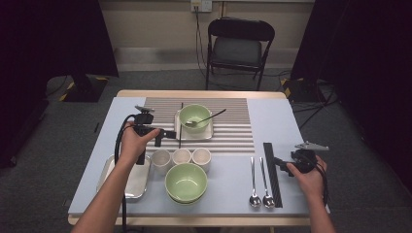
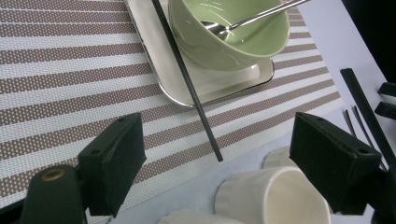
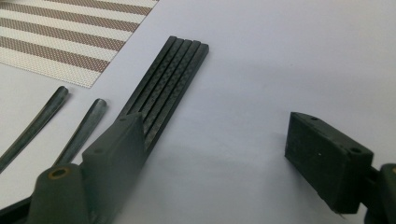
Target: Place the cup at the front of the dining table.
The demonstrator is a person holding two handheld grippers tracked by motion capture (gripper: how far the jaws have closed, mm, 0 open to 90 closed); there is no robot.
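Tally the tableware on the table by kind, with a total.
Green ceramic bowls: 2
White ribbed cups: 3
Metal spoons: 3
Metal trays: 2
Single black chopstick: 1
Bundle of black chopsticks, number unclear: 1
Striped placemat: 1
Total: 13

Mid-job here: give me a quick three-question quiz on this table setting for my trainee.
1. True or false: the left gripper is shut on the single chopstick.
2. What lies in the green bowl on the striped mat?
3. How many white cups stand in the row? A two, B three, C four.

Key: 1 false, its jaws stand open with nothing between them. 2 a spoon. 3 B.
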